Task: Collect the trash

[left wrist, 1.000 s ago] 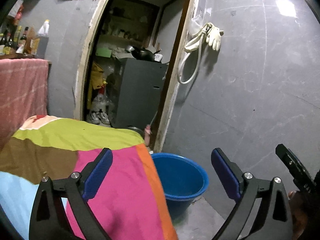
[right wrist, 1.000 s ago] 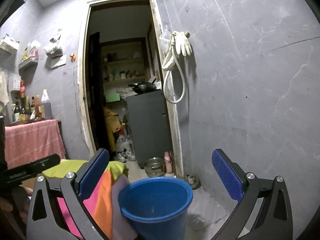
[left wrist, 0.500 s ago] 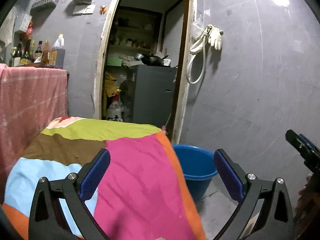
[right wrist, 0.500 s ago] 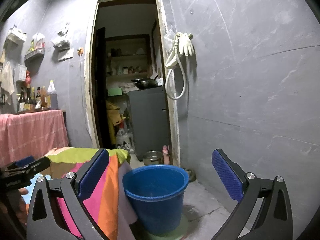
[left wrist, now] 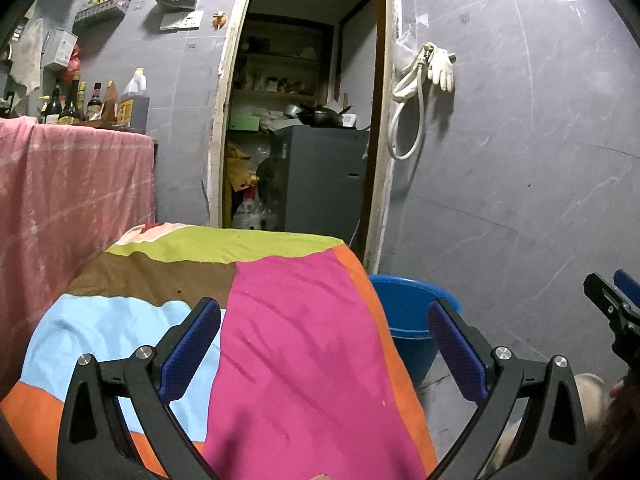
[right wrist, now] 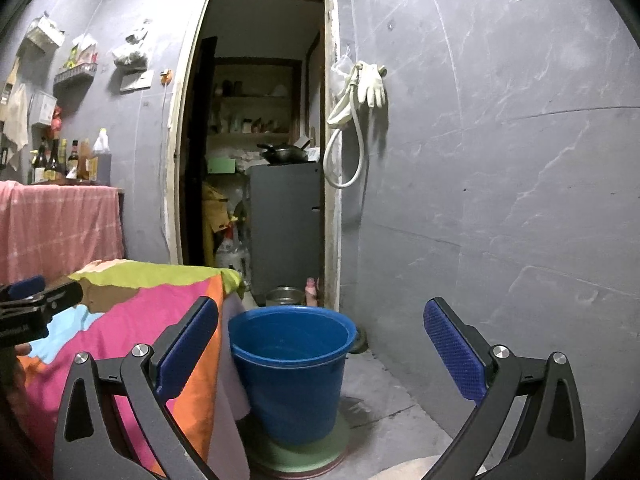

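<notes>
A blue plastic bucket (right wrist: 294, 364) stands on a green disc on the floor, right beside a table draped in a multicoloured patchwork cloth (left wrist: 280, 340). The bucket (left wrist: 412, 312) shows past the cloth's right edge in the left wrist view. My left gripper (left wrist: 320, 344) hovers open above the cloth, nothing between its fingers. My right gripper (right wrist: 320, 344) is open too, held back from the bucket and level with its rim. No loose trash shows on the cloth.
A dark doorway (right wrist: 256, 140) opens behind the bucket, with a grey cabinet (right wrist: 286, 228) and a metal bowl (right wrist: 284, 296) inside. A hose and gloves (right wrist: 360, 92) hang on the grey tiled wall. A pink-draped counter with bottles (left wrist: 76, 104) stands left.
Both grippers have pulled back and levelled. More of the patchwork cloth now fills the left view, and the bucket sits farther away with its green base showing in the right view.
</notes>
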Available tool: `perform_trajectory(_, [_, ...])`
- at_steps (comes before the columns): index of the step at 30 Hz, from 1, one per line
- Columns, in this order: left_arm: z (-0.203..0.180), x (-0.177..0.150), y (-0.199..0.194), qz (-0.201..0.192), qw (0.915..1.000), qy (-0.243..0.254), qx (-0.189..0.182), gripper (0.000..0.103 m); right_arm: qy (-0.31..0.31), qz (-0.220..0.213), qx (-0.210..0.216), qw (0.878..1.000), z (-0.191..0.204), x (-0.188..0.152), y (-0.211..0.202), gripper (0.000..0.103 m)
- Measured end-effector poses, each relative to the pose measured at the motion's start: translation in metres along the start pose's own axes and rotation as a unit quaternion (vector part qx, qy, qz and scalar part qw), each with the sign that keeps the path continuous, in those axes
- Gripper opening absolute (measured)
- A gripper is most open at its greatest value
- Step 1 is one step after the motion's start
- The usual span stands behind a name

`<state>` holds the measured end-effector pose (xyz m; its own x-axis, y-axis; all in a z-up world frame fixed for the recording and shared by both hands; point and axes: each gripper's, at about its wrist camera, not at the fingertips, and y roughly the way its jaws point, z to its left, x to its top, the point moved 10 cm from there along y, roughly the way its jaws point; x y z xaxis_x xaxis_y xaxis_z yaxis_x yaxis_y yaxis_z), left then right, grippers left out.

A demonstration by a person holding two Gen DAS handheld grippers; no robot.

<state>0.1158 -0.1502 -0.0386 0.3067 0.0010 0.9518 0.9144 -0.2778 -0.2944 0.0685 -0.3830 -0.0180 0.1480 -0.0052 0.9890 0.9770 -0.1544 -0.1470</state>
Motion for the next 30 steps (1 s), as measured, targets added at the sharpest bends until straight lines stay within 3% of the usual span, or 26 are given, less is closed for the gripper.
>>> perform_trajectory(30, [0.0054, 0.0011, -0.0048, -0.011, 0.9998, 0.005, 0.012, 0.101, 0.002, 0.006, -0.004, 1.0, -0.0024, -0.0034, 0.0021, 0.103])
